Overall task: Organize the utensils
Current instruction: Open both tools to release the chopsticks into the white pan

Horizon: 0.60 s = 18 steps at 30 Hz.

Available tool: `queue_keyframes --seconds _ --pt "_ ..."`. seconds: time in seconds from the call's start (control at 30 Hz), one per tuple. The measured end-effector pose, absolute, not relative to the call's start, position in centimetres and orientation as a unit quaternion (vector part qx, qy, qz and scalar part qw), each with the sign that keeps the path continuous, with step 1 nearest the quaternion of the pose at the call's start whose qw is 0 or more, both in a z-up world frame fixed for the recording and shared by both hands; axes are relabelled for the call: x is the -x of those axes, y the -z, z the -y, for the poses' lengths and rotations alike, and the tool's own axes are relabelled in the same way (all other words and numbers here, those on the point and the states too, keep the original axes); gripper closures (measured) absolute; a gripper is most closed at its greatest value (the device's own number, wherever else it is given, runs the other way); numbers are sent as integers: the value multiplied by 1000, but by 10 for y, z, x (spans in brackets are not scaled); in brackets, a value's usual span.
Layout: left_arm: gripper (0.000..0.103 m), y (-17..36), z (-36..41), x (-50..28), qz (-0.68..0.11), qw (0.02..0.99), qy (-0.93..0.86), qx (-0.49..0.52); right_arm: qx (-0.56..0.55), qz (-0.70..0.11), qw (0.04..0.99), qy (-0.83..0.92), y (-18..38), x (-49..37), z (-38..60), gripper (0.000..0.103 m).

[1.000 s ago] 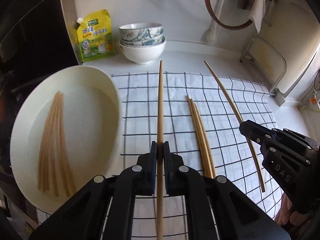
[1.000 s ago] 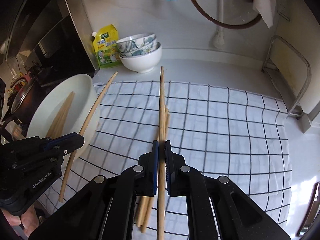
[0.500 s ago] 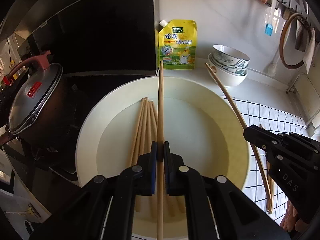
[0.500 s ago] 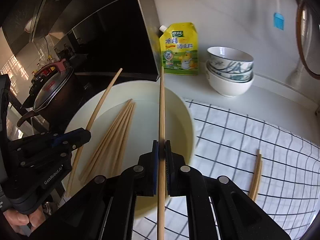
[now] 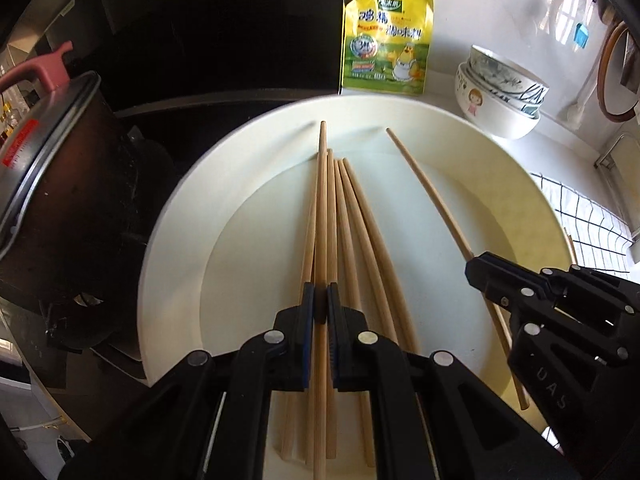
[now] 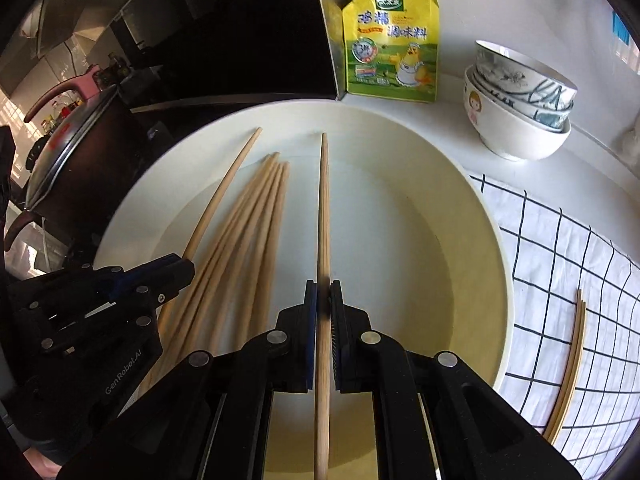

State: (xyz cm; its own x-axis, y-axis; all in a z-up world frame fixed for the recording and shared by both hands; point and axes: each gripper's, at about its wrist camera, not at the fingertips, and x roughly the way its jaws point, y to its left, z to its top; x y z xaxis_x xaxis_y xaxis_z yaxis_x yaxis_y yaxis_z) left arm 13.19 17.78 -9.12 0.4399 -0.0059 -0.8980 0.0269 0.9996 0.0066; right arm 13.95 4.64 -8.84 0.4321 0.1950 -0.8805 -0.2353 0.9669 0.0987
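Observation:
A large cream basin (image 5: 180, 216) (image 6: 480, 216) holds several wooden chopsticks (image 5: 352, 216) (image 6: 256, 216) lying side by side. My left gripper (image 5: 320, 304) is shut on one chopstick (image 5: 321, 200), held low over that bundle. My right gripper (image 6: 323, 300) is shut on another chopstick (image 6: 323, 200), over the bare middle of the basin. In the left wrist view the right gripper (image 5: 474, 266) and its chopstick (image 5: 424, 184) come in from the right. In the right wrist view the left gripper (image 6: 188, 268) and its chopstick (image 6: 224, 188) show at the left.
A checked cloth (image 6: 568, 280) lies right of the basin with more chopsticks (image 6: 574, 360) on it. Behind stand a yellow seasoning pouch (image 5: 386, 40) and stacked bowls (image 6: 520, 100). A dark pot with a lid (image 5: 48, 168) sits left of the basin on a black stove.
Both grippers, each with its chopstick, have swung left from over the checked cloth to over the basin and come down closer to it.

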Motion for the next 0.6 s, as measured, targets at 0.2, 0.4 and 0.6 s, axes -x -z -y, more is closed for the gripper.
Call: queue_keyframes --seconds 0.2,0.4,0.6 --pt "82 97 -179 -132 -542 841 14 -7 11 -516 849 -115 90 -137 -39 94" --pt "29 81 -186 -120 -513 859 -3 0 11 -500 859 -109 79 -127 -34 89" --pt "29 70 -190 -109 -508 862 -10 6 10 -495 863 -105 69 -113 -26 88"
